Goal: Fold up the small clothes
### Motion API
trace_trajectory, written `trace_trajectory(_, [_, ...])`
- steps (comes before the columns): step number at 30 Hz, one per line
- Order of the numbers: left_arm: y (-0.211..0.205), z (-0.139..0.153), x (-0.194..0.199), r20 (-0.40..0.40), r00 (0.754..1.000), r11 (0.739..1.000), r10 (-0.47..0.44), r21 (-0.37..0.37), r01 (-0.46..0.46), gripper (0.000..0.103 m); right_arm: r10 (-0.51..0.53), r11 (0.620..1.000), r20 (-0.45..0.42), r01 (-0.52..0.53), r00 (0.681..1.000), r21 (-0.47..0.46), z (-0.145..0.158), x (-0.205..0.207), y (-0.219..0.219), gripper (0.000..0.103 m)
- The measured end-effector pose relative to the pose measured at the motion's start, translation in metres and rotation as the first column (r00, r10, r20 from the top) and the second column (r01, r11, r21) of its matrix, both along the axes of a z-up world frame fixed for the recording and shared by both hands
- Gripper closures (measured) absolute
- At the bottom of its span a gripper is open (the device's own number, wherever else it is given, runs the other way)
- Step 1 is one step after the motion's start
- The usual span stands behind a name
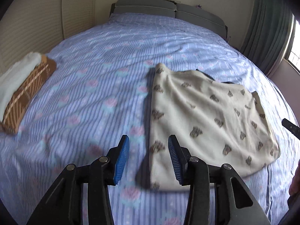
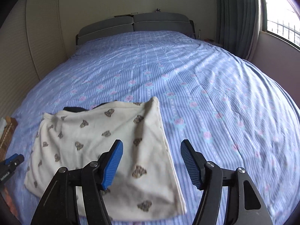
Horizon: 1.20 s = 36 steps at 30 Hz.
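A cream garment with small brown bear prints (image 1: 206, 116) lies folded flat on the bed; it also shows in the right wrist view (image 2: 105, 150). A dark piece of cloth peeks out at its far edge (image 2: 75, 109). My left gripper (image 1: 149, 159) is open and empty, hovering above the garment's near left edge. My right gripper (image 2: 151, 163) is open and empty, hovering above the garment's near right edge. The right gripper's tip shows at the right rim of the left wrist view (image 1: 289, 125), and the left gripper's tip shows at the left of the right wrist view (image 2: 13, 160).
The bed has a blue striped sheet with pink flowers (image 1: 105, 71) and a grey headboard (image 2: 135, 25). A folded brown plaid and white pile (image 1: 24, 91) lies at the bed's left side. Curtains and a window (image 2: 277, 13) are at the right.
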<state>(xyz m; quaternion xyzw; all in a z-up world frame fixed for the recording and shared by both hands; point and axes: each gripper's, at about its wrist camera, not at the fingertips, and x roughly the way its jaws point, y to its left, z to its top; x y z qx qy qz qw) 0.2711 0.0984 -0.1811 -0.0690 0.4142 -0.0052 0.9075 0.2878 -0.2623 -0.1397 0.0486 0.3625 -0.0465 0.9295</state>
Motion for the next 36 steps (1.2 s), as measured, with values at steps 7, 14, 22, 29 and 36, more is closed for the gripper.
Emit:
trace_trajectory(7, [-0.01,-0.028,-0.021,-0.036,0.999,0.999,-0.001,-0.043,-0.001,0.06,-0.064,0.995,-0.089,0.071,0.994,0.071,-0.041,-0.034,-0.029,0.038])
trace_trajectory(14, [-0.02,-0.034,-0.019,-0.022,1.0,0.999,0.01,-0.044,-0.011,0.07,-0.08,0.967,-0.188,0.121,0.979,0.222,-0.073,-0.028,-0.049,0.055])
trace_trajectory(22, [-0.025,-0.037,-0.027,-0.016,0.999,0.999,0.051,0.016,-0.051,0.088,-0.128,0.961,-0.17,0.165,0.977,0.223,-0.076,-0.041,-0.05,0.094])
trace_trajectory(29, [-0.025,-0.024,-0.032,-0.001,0.999,0.999,0.044,-0.003,-0.044,0.067,-0.095,0.947,-0.135,0.131,0.986,0.292,-0.06,-0.046,-0.055,0.056])
trace_trajectory(36, [-0.053,0.011,-0.025,0.034,0.998,0.998,0.056,-0.018,-0.055,0.063,0.018,0.947,-0.038,-0.004,0.999,0.321,-0.03,-0.03,-0.064,0.05])
